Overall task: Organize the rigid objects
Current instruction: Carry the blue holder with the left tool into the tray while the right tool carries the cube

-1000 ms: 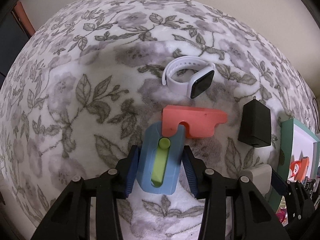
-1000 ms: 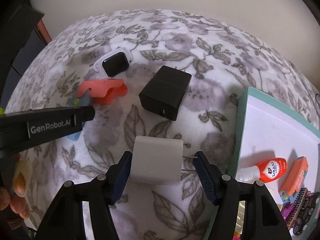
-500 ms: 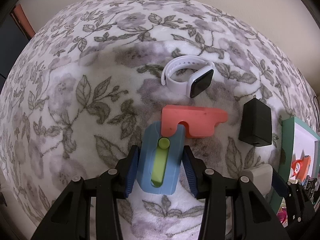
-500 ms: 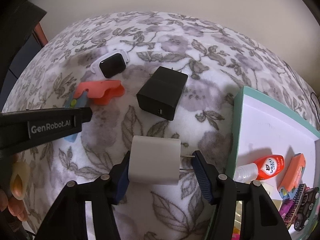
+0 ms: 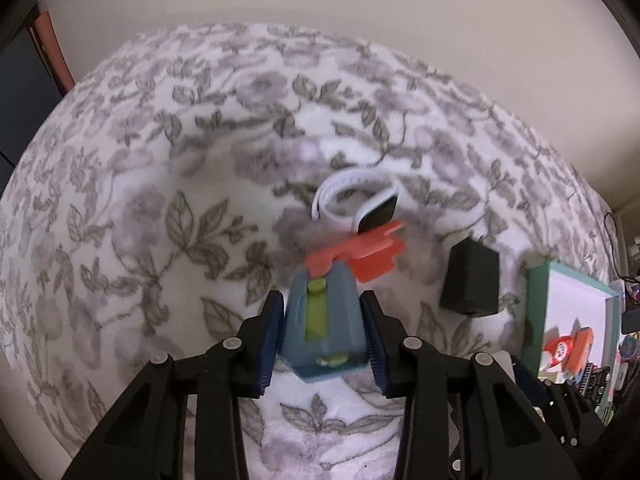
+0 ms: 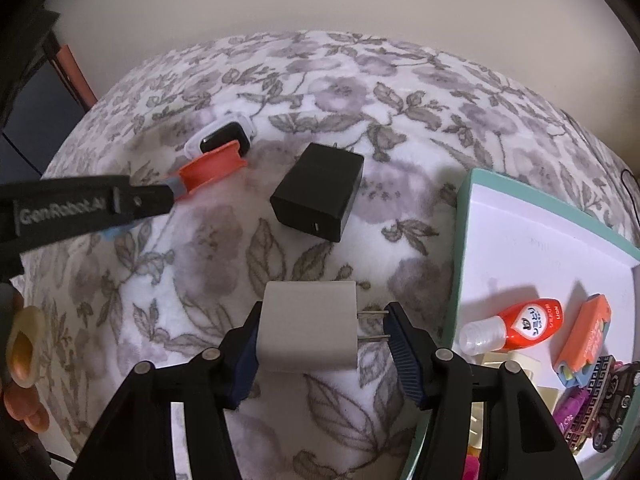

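Note:
My left gripper (image 5: 323,334) is shut on a blue block with a green bar (image 5: 325,330) and holds it tilted up off the floral blanket; an orange-red notched piece (image 5: 366,255) hangs on its far end. My right gripper (image 6: 320,344) is shut on a white wall charger (image 6: 308,328), its prongs against the right finger. A white smartwatch (image 5: 356,206) lies beyond the orange piece, also seen in the right wrist view (image 6: 224,138). A black charger (image 6: 318,196) lies mid-blanket, to the right in the left wrist view (image 5: 471,282).
A teal-rimmed white tray (image 6: 460,240) at the right holds a red glue bottle (image 6: 520,326), an orange block (image 6: 586,338) and small toys. The left gripper's arm (image 6: 80,210) crosses the right wrist view. A wall rises behind the blanket.
The left gripper has lifted and tilted the blue block, and the orange piece rose with it. The right gripper, holding the white charger, has risen a little.

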The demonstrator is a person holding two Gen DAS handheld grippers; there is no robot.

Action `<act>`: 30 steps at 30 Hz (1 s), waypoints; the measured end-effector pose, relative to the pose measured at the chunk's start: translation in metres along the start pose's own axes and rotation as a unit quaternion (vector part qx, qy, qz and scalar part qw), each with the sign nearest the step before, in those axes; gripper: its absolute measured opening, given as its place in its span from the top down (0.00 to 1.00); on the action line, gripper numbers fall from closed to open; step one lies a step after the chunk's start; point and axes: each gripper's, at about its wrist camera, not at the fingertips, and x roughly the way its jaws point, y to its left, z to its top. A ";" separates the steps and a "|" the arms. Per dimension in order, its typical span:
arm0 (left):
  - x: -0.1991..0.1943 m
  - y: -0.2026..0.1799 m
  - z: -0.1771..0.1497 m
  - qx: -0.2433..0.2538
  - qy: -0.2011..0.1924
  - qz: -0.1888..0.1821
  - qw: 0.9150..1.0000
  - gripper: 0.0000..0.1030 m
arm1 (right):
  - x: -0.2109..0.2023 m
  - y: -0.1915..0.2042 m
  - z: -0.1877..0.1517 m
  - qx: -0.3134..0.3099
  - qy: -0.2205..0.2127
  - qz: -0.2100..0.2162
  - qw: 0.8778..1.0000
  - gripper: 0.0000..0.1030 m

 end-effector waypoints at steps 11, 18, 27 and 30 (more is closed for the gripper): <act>-0.034 0.003 0.009 0.000 -0.043 -0.016 0.999 0.82 | -0.020 -0.004 0.006 0.007 -0.027 0.006 1.000 0.41; -0.030 0.007 0.008 -0.011 -0.033 -0.028 0.999 0.82 | -0.019 -0.006 0.005 0.011 -0.023 0.005 1.000 0.41; -0.071 0.001 0.012 -0.004 -0.082 -0.044 0.996 0.82 | -0.050 -0.016 0.010 0.030 -0.059 0.008 0.998 0.41; -0.090 -0.003 0.013 0.000 -0.105 -0.051 0.993 0.82 | -0.065 -0.024 0.011 0.044 -0.073 0.013 0.996 0.41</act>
